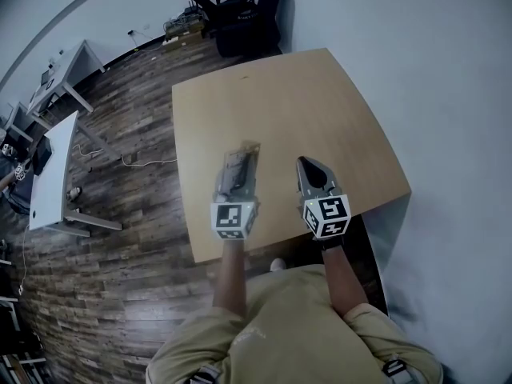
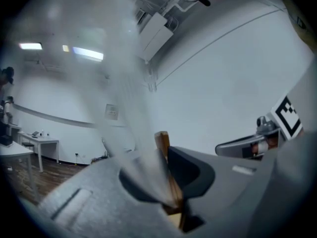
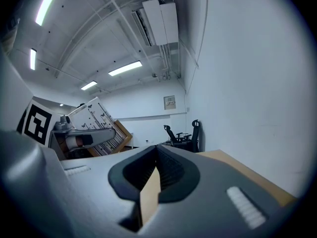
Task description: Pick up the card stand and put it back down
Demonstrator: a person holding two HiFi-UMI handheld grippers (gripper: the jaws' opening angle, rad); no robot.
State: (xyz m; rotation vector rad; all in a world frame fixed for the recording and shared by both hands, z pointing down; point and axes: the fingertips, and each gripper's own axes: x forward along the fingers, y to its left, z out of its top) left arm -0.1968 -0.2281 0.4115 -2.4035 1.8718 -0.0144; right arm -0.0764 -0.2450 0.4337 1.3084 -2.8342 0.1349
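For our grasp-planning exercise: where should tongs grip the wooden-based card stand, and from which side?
Grip the wooden base strip of the clear-panelled card stand, coming end-on so the tongs straddle its narrow thickness. The base looks thin and rigid; the broad panel may flex. The left tongs are shut there.

Tan table [image 1: 320,102], black office chairs [image 1: 244,14] beyond it, plank floor [image 1: 120,294], white desks [image 1: 52,184] at left, ceiling light strips [image 3: 125,68]
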